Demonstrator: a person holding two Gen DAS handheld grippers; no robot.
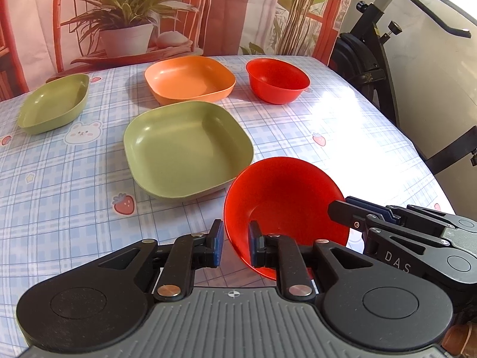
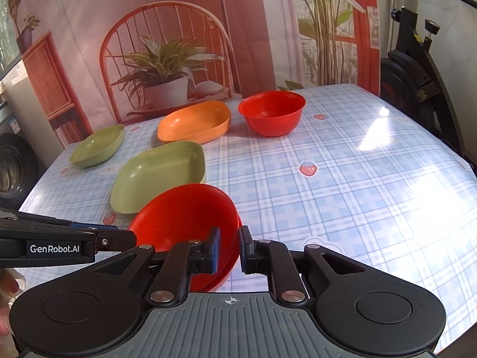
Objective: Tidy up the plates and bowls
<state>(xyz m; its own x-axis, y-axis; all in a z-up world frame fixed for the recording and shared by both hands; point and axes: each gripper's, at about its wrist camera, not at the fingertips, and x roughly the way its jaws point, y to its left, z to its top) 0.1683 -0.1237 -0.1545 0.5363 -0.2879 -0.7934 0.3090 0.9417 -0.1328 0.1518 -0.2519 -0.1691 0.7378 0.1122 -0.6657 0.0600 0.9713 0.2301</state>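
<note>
Plates [image 1: 188, 149] left of bowls [image 1: 277, 80]

A home room: a bench [image 2: 342, 161] under a strawberry-print plaid cloth, an exercise bike [image 1: 372, 59] beside it, a printed chair-and-plants backdrop [image 2: 167, 44] behind, a washing machine [image 2: 12, 167] at left.

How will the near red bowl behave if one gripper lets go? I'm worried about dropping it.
The near red bowl looks like light, stiff plastic, held tilted by its rim. Its smooth wall may slip; with only the left gripper or right gripper, it would likely swing.
</note>
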